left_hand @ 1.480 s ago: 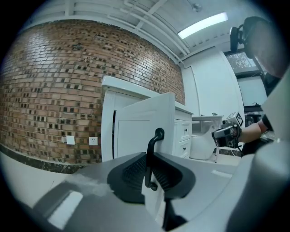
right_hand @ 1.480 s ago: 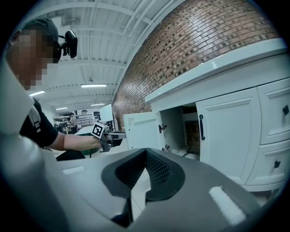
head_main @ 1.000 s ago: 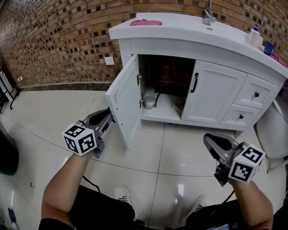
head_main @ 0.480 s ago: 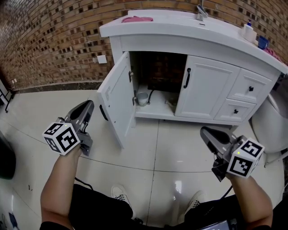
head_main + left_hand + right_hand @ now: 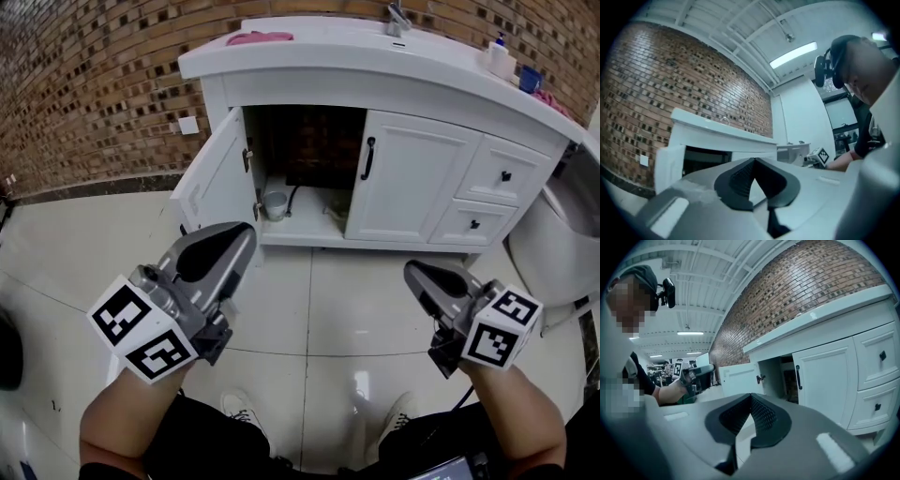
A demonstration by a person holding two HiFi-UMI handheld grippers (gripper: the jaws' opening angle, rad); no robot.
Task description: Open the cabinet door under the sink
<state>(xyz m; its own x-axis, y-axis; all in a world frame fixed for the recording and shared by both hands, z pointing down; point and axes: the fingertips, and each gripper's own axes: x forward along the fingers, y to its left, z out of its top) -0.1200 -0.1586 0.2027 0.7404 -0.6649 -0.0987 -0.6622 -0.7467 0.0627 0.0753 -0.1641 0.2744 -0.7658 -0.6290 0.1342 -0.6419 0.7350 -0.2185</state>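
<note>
Fingers pinched shut and empty on left gripper (image 5: 247, 231) and right gripper (image 5: 411, 270); the left has drawn back nearer, leaving the cabinet door (image 5: 214, 173) open, so the task looks done.

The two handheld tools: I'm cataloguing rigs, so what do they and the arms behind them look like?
The left tool and right tool are grey, tapering to a blunt beak, with dark ribbed pads. Each carries a white cube with black square markers. Forearms are bare; a black cable trails by the right one.
</note>
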